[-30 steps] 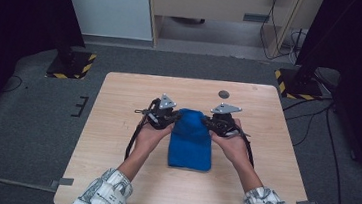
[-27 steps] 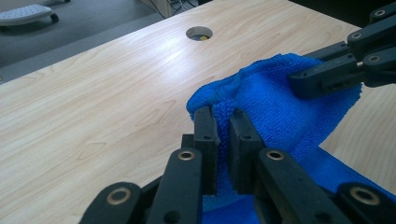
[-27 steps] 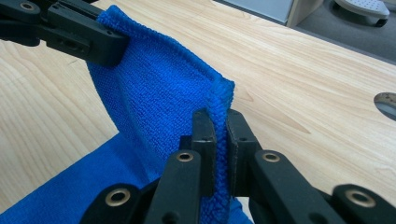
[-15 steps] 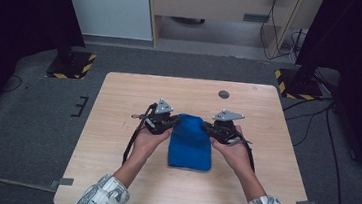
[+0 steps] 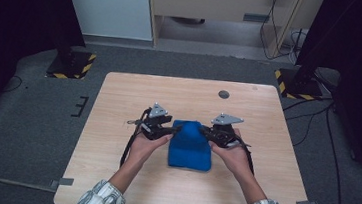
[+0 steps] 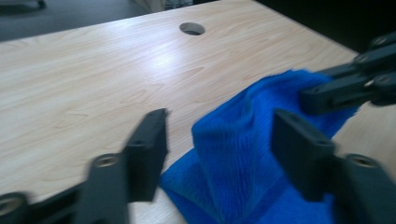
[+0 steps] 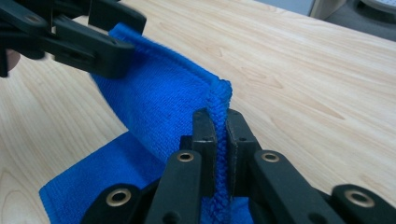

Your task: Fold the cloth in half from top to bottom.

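Blue cloth (image 5: 191, 145) lies mid-table (image 5: 119, 101), far edge lifted. Right gripper (image 7: 222, 122) pinches its corner tight; left gripper (image 6: 219, 140) has just been opening, jaws wide, fold loose between them.

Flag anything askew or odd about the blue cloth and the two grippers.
The blue cloth is held unevenly: the right gripper pinches one raised corner, while the left gripper has just been opening, its jaws apart around the cloth without pressing it. The far edge stands up off the table in a ridge. No damage shows.
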### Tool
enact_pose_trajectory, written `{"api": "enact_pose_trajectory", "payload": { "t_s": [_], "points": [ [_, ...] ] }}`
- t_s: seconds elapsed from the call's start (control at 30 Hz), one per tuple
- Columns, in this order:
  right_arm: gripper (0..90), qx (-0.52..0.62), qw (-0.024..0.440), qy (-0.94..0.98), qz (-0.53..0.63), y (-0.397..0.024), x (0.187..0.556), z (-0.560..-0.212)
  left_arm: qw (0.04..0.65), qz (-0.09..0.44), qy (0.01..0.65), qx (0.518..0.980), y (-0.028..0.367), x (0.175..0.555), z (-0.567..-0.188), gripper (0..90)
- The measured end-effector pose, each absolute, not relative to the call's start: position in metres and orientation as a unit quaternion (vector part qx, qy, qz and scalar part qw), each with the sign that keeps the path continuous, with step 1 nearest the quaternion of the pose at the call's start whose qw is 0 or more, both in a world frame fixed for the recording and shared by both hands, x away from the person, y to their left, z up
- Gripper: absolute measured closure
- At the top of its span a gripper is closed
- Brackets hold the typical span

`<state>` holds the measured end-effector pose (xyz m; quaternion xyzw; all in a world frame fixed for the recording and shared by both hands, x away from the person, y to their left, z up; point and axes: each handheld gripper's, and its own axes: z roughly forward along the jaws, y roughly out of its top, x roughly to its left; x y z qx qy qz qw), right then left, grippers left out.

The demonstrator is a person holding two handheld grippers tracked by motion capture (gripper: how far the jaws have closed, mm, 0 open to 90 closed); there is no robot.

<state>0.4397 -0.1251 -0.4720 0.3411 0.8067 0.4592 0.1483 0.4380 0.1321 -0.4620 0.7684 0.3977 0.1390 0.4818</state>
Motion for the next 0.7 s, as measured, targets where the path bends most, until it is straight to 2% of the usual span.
{"api": "enact_pose_trajectory", "payload": {
  "t_s": [0.23,0.4,0.7],
  "points": [
    [84.8,0.337,0.146,0.810,0.457,-0.123,0.439,-0.475,0.499,0.122,0.415,0.751,0.145,0.435,-0.459,19.8],
    [84.8,0.334,0.144,0.810,0.460,-0.123,0.435,-0.474,0.496,0.131,0.430,0.743,0.157,0.438,-0.457,13.4],
    [84.5,0.328,0.143,0.813,0.459,-0.123,0.428,-0.481,0.479,0.144,0.461,0.733,0.183,0.445,-0.465,12.8]
  ]
}}
